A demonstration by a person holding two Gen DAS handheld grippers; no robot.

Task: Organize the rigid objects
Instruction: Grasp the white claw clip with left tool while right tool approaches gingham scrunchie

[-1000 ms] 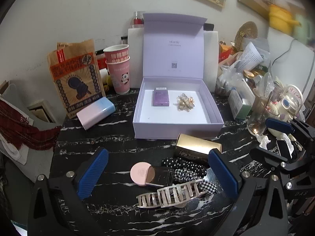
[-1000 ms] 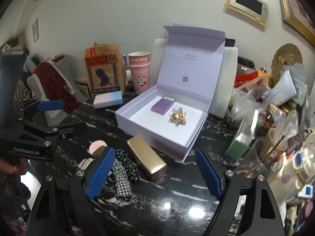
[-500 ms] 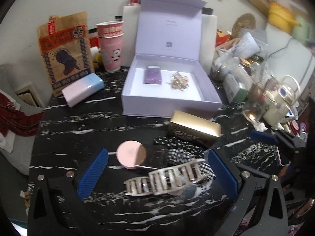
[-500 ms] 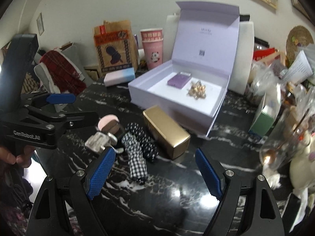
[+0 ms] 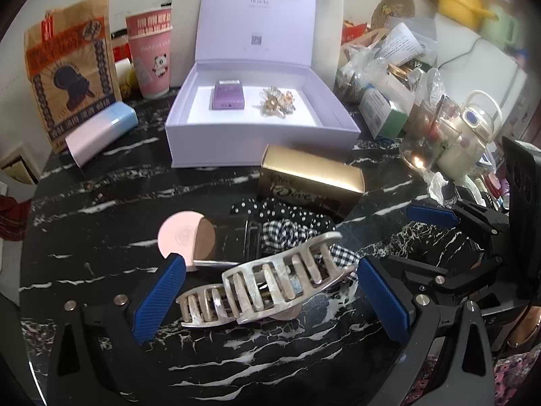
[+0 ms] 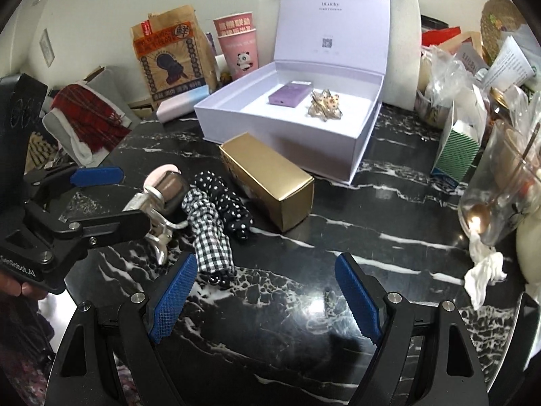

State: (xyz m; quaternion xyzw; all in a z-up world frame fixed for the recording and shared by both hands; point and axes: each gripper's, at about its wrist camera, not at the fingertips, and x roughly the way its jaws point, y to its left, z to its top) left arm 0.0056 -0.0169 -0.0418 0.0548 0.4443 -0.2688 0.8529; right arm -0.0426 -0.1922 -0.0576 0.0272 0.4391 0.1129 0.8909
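Observation:
An open lilac box (image 5: 257, 142) (image 6: 287, 142) holds a purple card pack (image 5: 229, 94) and a gold brooch (image 5: 277, 103). In front lie a gold carton (image 5: 311, 181) (image 6: 267, 176), a pink round compact (image 5: 184, 237), a dotted scrunchie (image 6: 226, 203), a checked scrunchie (image 6: 209, 237), and a pearly hair claw (image 5: 267, 287) (image 6: 159, 233). My left gripper (image 5: 270, 297) is open with its fingers on either side of the claw. My right gripper (image 6: 267, 304) is open and empty above bare table, to the right of the scrunchies.
A brown paper bag (image 5: 67, 77), pink cups (image 5: 152, 57) and a pink-blue case (image 5: 101, 132) stand at the back left. Jars, bags, a green-white carton (image 6: 456, 149) and a glass with a spoon (image 6: 500, 189) crowd the right side. The table is black marble (image 6: 338, 237).
My left gripper has moved down and forward, so the hair claw now lies between its fingers. My right gripper has also lowered toward the table.

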